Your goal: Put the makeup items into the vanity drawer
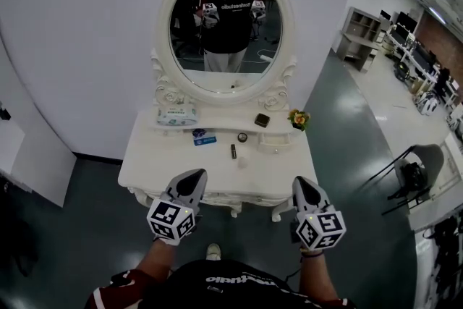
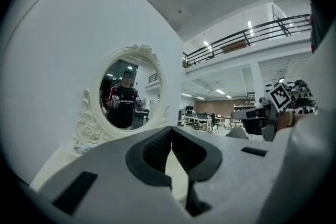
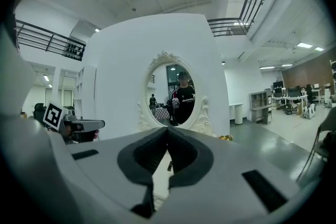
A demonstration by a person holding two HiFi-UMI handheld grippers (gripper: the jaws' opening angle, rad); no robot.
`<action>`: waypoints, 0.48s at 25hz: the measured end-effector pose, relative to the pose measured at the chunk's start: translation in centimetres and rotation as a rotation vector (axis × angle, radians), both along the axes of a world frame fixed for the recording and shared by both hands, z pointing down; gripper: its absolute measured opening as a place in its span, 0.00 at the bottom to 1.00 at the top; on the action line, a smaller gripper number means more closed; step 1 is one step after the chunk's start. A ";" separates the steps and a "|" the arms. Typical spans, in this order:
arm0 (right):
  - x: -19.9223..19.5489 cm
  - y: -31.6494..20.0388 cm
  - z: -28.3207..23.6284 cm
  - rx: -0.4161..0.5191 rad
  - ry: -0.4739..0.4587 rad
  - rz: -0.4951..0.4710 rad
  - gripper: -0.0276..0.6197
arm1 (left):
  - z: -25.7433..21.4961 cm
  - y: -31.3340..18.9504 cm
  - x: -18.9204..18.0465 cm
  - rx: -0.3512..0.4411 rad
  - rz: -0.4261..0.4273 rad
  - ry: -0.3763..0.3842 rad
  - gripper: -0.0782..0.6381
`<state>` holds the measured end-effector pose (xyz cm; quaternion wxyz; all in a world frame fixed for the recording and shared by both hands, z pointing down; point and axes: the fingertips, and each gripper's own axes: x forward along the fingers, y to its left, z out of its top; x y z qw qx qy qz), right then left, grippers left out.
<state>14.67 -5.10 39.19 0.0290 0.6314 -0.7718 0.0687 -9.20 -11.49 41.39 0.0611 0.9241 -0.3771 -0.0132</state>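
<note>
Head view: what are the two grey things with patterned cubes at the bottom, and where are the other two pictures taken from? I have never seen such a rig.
There is no robot. A person stands at a white vanity table and holds a hand-worked gripper in each hand: the left gripper and the right gripper. The patterned cubes belong to them. The head view comes from a camera on the person's head, looking down; the oval mirror reflects the person. Each other picture comes from a camera riding on one gripper, looking along its jaws. On the table lie a tissue pack, a blue item, a small round jar, a dark tube, a dark square case and some flowers. Both grippers are shut and hold nothing.
</note>
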 end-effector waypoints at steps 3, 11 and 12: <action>-0.5 -1.9 -0.4 0.004 0.009 0.002 0.05 | 0.1 -1.9 -0.3 -0.002 0.002 0.012 0.12; -1.8 -5.8 -0.1 0.010 0.021 0.020 0.05 | 1.8 -5.5 -0.7 -0.045 0.043 0.016 0.12; -1.9 -6.1 -0.2 0.008 0.023 0.021 0.05 | 1.7 -5.8 -0.7 -0.043 0.048 0.017 0.12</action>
